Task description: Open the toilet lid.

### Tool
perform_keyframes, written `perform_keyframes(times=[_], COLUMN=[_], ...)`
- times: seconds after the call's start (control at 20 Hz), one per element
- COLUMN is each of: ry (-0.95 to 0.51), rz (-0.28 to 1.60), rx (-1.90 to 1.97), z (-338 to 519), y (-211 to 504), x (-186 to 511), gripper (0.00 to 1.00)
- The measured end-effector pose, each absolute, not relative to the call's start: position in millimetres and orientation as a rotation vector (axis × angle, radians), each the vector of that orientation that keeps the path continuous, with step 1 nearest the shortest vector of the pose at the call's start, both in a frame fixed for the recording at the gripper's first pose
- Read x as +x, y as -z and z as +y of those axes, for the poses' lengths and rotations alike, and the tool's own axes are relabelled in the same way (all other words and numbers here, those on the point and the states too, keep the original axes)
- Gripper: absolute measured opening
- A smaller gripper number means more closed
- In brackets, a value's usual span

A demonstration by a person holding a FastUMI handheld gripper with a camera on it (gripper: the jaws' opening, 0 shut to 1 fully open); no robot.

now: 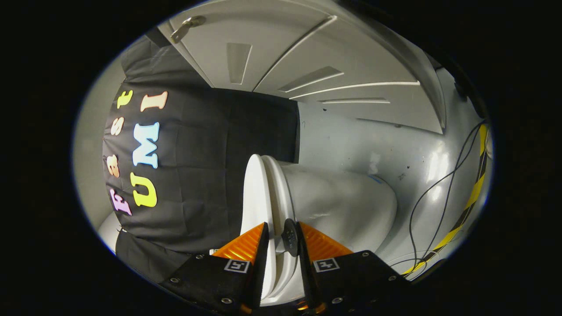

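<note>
Nearest the camera, the gripper [281, 245] is seen with its jaws set narrowly either side of the rim of the toilet lid [257, 193]. The view is rolled on its side, so the toilet [338, 206] appears turned, with its bowl running off to the right and the lid and seat stacked as thin white layers between the jaws. One finger lies on the lid's outer face, the other on the far side of the stacked edges, where a small dark bumper [290, 237] is seen against its inner face. Whether both fingers actually press on the lid alone, or on the lid and seat together, cannot be told.

Beyond the toilet, a black cloth [197, 175] is hung to the left, a pale panelled door [307, 57] stands further off, and cables [439, 197] are trailed over the grey floor [373, 145] beside striped tape [474, 197].

The step in hand is judged to be the grasp at the lid's front edge. Next, the lid would need to be swung about its hinge, away from the bowl, with the grip kept firm and the seat left behind.
</note>
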State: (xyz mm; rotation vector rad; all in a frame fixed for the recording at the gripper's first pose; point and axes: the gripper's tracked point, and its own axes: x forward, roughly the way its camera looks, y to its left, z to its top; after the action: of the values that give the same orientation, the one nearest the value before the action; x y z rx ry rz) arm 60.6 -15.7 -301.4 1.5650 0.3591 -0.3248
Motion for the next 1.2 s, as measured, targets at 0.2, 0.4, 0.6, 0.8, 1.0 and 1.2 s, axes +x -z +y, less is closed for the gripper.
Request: perform_keyframes(times=[0.2,0.4,0.6,0.8,1.0,1.2], ry=[0.373,0.376,0.387,0.41,0.391,0.387], rz=[0.39,0.427,0.494,0.542,0.519,0.486], rx=[1.54,1.502,1.497,1.476,1.4,1.375], z=[-18,-17,-17,-16,-18,-16], y=[310,312,309,298,274,240], x=[52,57,59,60,64,68], gripper=[0.13,0.1,0.0,0.0,0.0,0.0])
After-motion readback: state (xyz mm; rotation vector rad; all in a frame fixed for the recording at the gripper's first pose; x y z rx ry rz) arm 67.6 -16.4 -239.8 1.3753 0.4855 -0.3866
